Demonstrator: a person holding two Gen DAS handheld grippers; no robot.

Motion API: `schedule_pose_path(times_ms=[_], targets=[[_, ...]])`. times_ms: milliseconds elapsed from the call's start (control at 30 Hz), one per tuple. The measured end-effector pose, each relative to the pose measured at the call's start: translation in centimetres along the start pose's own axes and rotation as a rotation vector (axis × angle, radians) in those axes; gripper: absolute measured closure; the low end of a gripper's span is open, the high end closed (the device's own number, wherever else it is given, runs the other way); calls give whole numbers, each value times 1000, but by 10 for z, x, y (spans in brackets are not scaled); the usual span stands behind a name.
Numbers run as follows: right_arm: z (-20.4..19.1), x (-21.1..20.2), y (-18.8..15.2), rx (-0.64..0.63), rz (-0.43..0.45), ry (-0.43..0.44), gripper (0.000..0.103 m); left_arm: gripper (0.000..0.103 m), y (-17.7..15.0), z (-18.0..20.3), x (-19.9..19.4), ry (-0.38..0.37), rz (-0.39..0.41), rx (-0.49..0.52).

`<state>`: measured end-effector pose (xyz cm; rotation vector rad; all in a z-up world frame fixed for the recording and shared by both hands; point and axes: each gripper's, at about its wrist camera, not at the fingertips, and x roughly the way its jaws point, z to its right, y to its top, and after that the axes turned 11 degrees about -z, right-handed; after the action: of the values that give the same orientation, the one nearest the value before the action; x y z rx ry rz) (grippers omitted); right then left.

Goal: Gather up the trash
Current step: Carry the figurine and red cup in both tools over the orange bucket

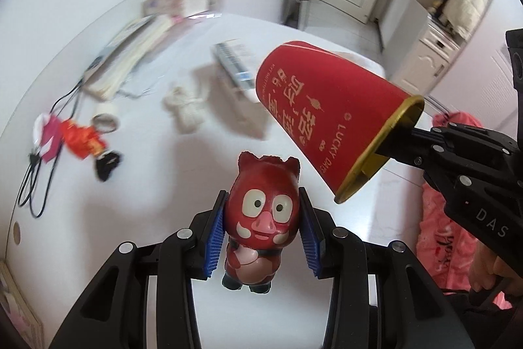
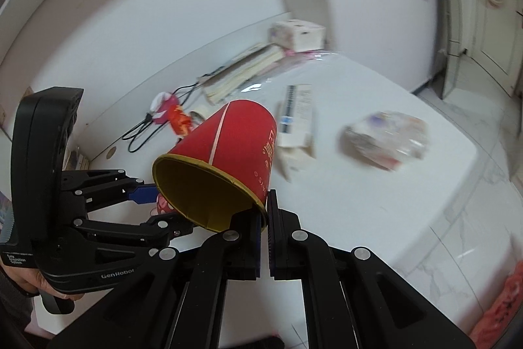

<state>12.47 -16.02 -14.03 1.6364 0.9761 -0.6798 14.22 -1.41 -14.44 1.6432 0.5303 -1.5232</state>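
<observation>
Left tongs (image 1: 263, 228) clench a pig toy (image 1: 261, 215); right tongs (image 2: 265, 218) pinch a tilted red cup's (image 2: 225, 152) rim, probably to receive it.

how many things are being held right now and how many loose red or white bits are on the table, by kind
held red paper cup in the right tool: 1
held red pig figurine in the left tool: 1
crumpled white tissue on the table: 1
red wrapper near the cable: 1
tape roll: 1
total: 5
</observation>
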Motion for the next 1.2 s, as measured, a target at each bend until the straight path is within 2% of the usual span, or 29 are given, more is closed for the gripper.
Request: schedule_pose_path(times_ms=[300, 567, 833, 1200], targets=[[81, -54, -60, 151, 16, -80, 99, 60, 21, 88, 18, -60, -17, 147], [150, -73, -114, 303, -2, -149, 99, 60, 36, 158, 55, -110, -71, 285], [209, -49, -166, 447, -79, -187, 99, 60, 45, 201, 116, -154, -171, 347], [276, 25, -217, 565, -200, -214, 99, 60, 43, 221, 205, -169, -305, 337]])
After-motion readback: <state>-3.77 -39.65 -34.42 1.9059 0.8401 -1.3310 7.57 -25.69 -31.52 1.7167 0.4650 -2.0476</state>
